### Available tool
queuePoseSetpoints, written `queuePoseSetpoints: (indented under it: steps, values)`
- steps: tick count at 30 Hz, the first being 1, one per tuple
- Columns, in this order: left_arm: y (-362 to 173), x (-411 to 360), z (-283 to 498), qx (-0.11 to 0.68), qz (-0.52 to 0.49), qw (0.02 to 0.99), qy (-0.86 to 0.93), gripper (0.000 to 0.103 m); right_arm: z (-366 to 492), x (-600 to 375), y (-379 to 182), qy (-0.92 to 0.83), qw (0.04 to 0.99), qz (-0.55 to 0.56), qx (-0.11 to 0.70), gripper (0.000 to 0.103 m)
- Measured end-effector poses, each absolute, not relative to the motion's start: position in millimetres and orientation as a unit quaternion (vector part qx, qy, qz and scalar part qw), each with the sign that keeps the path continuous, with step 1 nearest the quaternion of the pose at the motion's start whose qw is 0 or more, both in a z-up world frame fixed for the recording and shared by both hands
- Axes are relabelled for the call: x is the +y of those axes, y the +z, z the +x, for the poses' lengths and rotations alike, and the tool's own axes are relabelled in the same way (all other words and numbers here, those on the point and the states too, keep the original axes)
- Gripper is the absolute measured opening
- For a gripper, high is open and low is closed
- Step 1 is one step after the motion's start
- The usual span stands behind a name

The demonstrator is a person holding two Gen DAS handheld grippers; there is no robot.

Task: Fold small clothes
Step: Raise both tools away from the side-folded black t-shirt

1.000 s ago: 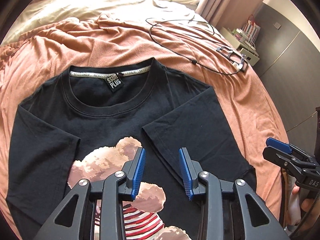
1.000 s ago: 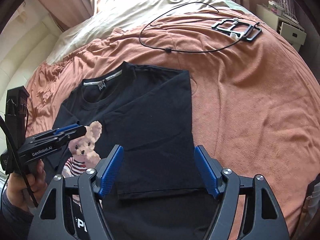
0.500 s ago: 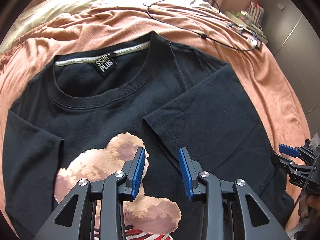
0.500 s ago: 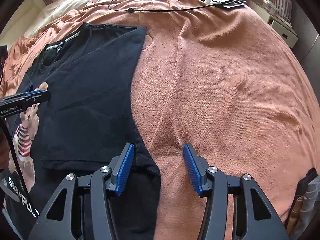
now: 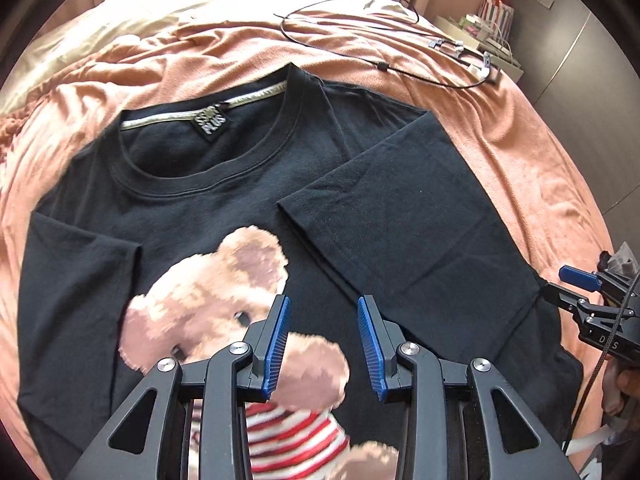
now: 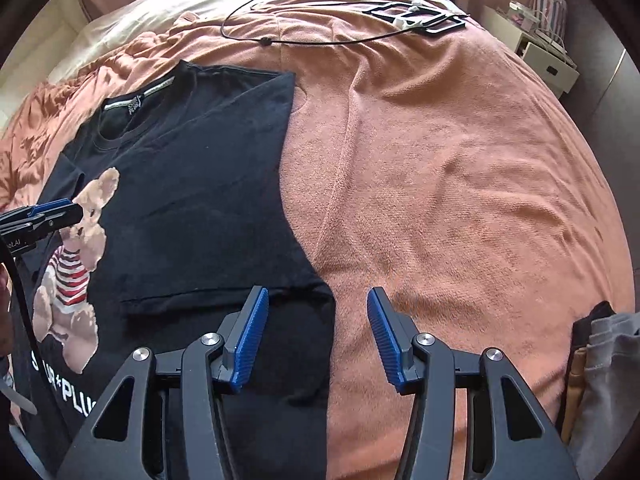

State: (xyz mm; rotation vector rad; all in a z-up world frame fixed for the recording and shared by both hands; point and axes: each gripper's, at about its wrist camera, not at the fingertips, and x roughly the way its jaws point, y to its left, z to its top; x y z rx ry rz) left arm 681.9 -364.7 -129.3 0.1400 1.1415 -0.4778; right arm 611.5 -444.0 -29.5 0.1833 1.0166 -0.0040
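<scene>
A black T-shirt (image 5: 224, 204) with a teddy-bear print (image 5: 224, 292) lies face up on a salmon blanket (image 5: 532, 152). Its right sleeve and side (image 5: 404, 216) are folded inward over the body. My left gripper (image 5: 322, 342) is open and empty, low over the bear print. My right gripper (image 6: 316, 330) is open and empty, straddling the shirt's folded right edge (image 6: 316, 292) near the hem. The shirt also shows in the right wrist view (image 6: 192, 200). Each gripper appears at the edge of the other's view: the right one (image 5: 580, 292) and the left one (image 6: 48, 216).
A black cable (image 5: 360, 52) and a black frame-like device (image 6: 420, 20) lie at the far side of the blanket. A cream sheet (image 5: 180, 4) covers the bed head. A white cabinet (image 6: 548, 60) stands to the right. Grey cloth (image 6: 612, 360) lies at the right edge.
My left gripper has moved forward and lower over the bear print. My right gripper has narrowed its opening, swung right to the shirt's folded edge, then drawn back a little.
</scene>
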Motion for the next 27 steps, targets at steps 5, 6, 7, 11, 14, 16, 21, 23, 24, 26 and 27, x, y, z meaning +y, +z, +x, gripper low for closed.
queuePoseSetpoints:
  steps: [5,6,7,11,14,16,21,23,24,26,27]
  values:
    - [-99,-338,659,0.523,0.048,0.823,-0.217,0.06,582,-434,-2,-0.002,0.876,0.086,0.474,0.049]
    - [-93,-334,655,0.52,0.047,0.825,-0.216,0.062,573,-435,5,-0.002,0.878,0.086,0.47,0.049]
    - [-87,-328,649,0.517,0.046,0.828,-0.214,0.063,567,-433,11,0.0,0.88,0.088,0.467,0.05]
    - [-64,-306,626,0.503,0.044,0.838,-0.206,0.074,539,-425,32,0.003,0.888,0.091,0.451,0.094]
    - [-50,-291,611,0.501,0.038,0.84,-0.204,0.098,520,-420,42,0.006,0.89,0.094,0.447,0.101]
    - [-40,-281,600,0.496,0.042,0.844,-0.199,0.101,509,-416,46,0.007,0.89,0.094,0.446,0.103]
    - [-17,-254,572,0.484,0.041,0.851,-0.2,0.102,483,-412,57,0.007,0.892,0.104,0.439,0.103]
    - [-9,-244,563,0.48,0.04,0.854,-0.197,0.102,473,-408,62,0.007,0.894,0.103,0.436,0.103]
    - [-5,-239,558,0.477,0.041,0.856,-0.194,0.102,467,-407,64,0.008,0.896,0.104,0.432,0.103]
    - [4,-230,548,0.469,0.042,0.861,-0.192,0.102,456,-405,68,0.013,0.899,0.108,0.424,0.103]
    - [9,-226,543,0.465,0.04,0.863,-0.191,0.102,450,-404,70,0.014,0.9,0.11,0.421,0.103]
